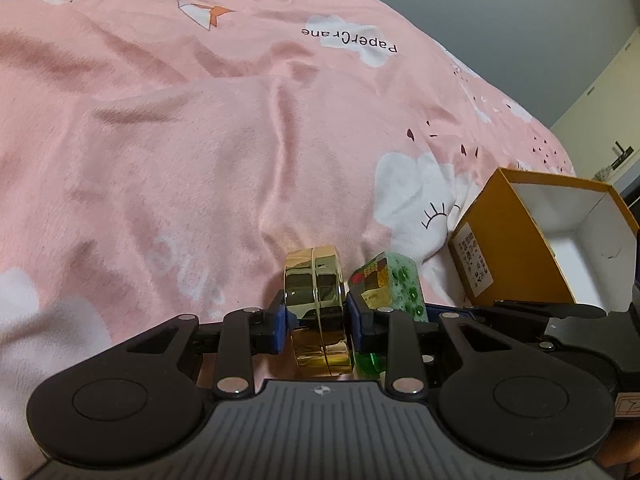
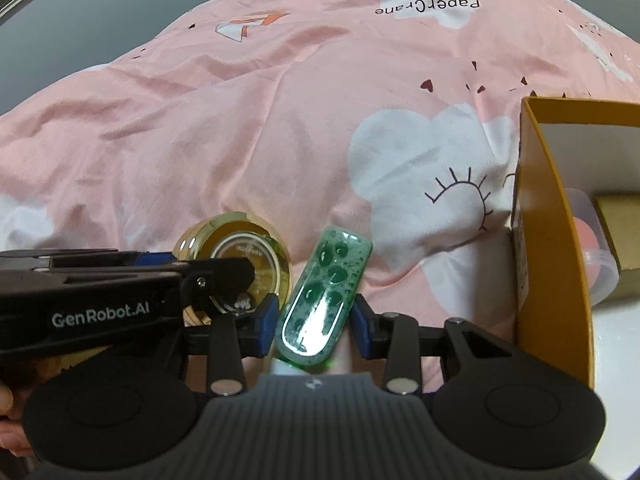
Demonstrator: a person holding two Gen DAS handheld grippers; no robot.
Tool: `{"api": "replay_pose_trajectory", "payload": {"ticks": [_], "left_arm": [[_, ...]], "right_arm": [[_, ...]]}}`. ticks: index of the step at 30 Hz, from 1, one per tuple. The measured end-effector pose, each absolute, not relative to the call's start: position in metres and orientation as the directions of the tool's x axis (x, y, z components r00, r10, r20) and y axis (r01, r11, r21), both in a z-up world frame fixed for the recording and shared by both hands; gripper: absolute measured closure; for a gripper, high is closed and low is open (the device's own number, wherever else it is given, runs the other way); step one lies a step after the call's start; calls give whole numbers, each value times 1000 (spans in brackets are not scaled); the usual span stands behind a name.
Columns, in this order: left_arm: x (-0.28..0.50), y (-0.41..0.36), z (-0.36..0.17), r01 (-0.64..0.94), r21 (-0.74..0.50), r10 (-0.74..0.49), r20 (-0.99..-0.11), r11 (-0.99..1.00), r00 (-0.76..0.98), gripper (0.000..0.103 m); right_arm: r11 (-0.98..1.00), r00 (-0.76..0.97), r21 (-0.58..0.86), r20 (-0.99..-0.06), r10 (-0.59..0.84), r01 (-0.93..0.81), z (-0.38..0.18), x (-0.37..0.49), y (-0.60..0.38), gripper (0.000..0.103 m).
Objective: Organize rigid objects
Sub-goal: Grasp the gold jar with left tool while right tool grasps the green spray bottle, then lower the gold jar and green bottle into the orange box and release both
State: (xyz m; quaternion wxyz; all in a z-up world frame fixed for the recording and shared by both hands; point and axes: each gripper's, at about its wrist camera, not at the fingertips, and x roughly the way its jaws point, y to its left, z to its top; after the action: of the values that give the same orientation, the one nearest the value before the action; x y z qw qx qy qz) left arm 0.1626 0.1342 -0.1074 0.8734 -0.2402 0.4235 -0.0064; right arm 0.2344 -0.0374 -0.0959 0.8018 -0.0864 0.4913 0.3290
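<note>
Soft, even indoor light falls on the pink bedspread [image 1: 200, 152], leaving only faint shading in its folds. Both fisheye views bow the bedspread into a dome and go dark at the corners. A strong white glare streak sits on the green case [image 2: 320, 300]; the gold tin [image 1: 316, 304] mirrors its surroundings. The picture is slightly soft and blocky, and the box [image 2: 548, 248] stretches at the right edge.

Tin [image 1: 314, 284]: I see mirror-glossy gold metal.
Green bottle [image 2: 324, 292]: looks like glossy, see-through plastic.
Bedspread [image 1: 200, 140]: soft matt pink cloth, creased.
Box [image 1: 516, 248]: matt orange cardboard, white inside.
Left gripper [image 1: 316, 320]: matt black plastic, blue pads [image 1: 280, 318] that look rubbery to me.
</note>
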Motion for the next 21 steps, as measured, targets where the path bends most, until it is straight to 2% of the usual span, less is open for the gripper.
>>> {"api": "replay_pose_trajectory", "payload": {"ticks": [9,21], "left_arm": [[149,140,-95,-202,-454,-227,-723,868,653,71],[124,131,-53,-146,-440,-216,-670,886,710,72]], "right_arm": [[761,279,263,-819,501,-592,-82,229,-54,72],[737,316,350,-737,598,-579,-34,210,-84,73]]}}
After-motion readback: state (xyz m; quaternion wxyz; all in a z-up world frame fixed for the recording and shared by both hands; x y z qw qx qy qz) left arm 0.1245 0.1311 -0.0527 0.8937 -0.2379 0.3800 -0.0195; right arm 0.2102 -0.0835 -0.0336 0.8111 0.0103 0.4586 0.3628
